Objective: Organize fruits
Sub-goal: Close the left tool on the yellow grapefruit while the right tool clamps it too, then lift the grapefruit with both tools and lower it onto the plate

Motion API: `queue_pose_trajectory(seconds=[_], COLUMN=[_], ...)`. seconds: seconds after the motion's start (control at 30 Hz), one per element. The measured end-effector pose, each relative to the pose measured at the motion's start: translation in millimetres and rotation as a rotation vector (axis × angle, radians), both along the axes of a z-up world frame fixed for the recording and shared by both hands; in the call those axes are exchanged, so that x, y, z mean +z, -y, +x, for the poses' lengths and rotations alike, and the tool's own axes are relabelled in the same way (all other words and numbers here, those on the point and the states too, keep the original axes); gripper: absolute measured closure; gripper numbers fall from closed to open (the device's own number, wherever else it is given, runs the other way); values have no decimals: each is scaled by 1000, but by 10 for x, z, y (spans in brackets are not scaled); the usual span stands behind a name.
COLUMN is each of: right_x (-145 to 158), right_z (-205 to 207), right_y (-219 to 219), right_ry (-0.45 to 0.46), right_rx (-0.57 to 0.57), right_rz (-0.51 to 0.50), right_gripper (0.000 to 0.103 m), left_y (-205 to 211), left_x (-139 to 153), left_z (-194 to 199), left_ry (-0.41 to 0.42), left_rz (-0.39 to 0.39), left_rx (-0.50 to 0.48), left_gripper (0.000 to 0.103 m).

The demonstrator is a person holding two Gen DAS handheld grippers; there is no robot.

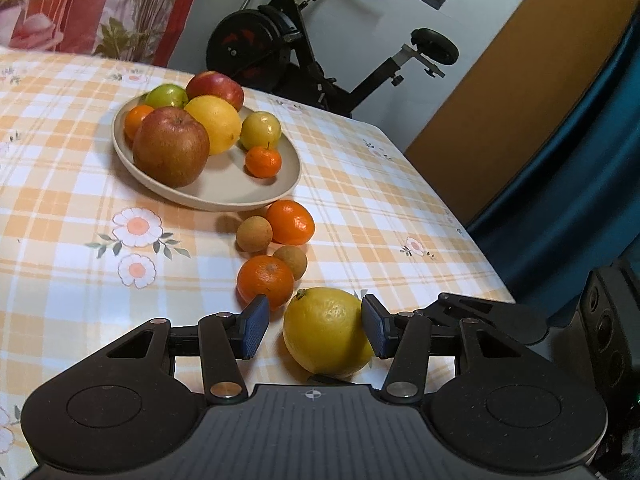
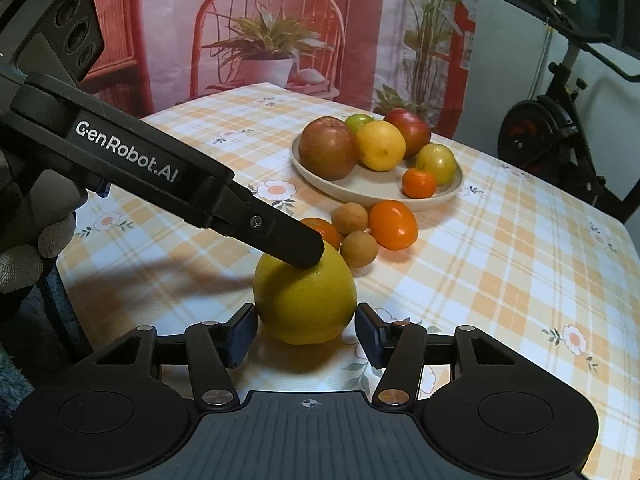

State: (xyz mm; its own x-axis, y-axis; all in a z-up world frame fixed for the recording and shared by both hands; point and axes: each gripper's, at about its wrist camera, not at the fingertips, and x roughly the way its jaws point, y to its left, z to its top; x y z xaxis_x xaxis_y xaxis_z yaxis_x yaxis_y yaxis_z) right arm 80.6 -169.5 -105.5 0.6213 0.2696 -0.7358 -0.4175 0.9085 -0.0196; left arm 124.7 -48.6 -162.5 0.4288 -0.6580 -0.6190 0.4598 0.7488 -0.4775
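A lemon [image 1: 328, 332] is being held low on the checked tablecloth [image 1: 80, 280], right between the fingers of both tools. The right gripper [image 2: 306, 328] is being clenched on this lemon [image 2: 304, 296], with both blue pads being pressed against its sides. The left gripper [image 1: 312, 320] is being kept released around the same fruit: its right-hand pad is touching the peel, while a gap is being left at the other pad. Seen from the right wrist, one black finger of the left tool is being rested on top of the lemon, and the tool is being held by a gloved hand [image 2: 24, 248].

Ahead of the left gripper and off to its left, a shallow beige plate [image 1: 224, 200] is being used as the only container. It is being filled by a large brownish apple [image 1: 170, 148] at its near edge, a second lemon [image 1: 214, 124] just behind that, a red apple [image 1: 216, 88] and a green fruit [image 1: 166, 96] at the far side, a yellow-green fruit [image 1: 260, 130], and two small oranges, one [image 1: 263, 162] near the right rim and one [image 1: 136, 120] at the left.

Between the plate and the left gripper, four loose fruits are being left on the cloth: two oranges [image 1: 290, 222] [image 1: 264, 282] and two small brown round fruits [image 1: 254, 234] [image 1: 291, 262]. The nearer orange is lying just beyond the left pad.
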Motion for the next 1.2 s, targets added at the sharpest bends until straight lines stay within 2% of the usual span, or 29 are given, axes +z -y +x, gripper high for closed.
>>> queue_pose_trajectory(seconds=[0.17,0.33,0.77,0.97,1.2], right_x=[-4,-11,-32,29,241], right_z=[-7,-1,19,29,188], right_y=[24,41,90,123,183], right_ry=[-1,-1,-17,1,45], right_rx=[-10,-22,-54,-68,-75], right_rz=[20,37,67,98,124], right_gripper=[53,53,55,56,56], left_y=[-46,-44,-12,-5,34], left_x=[-53,-92,-94,0,261], left_z=[60,86,113,116,240], left_ry=[-61,-80,-66,-30,44], left_rz=[-61,-95,-92,-92,-95], left_rx=[13,19,14,5,6], left_gripper=[56,59,59,59,59])
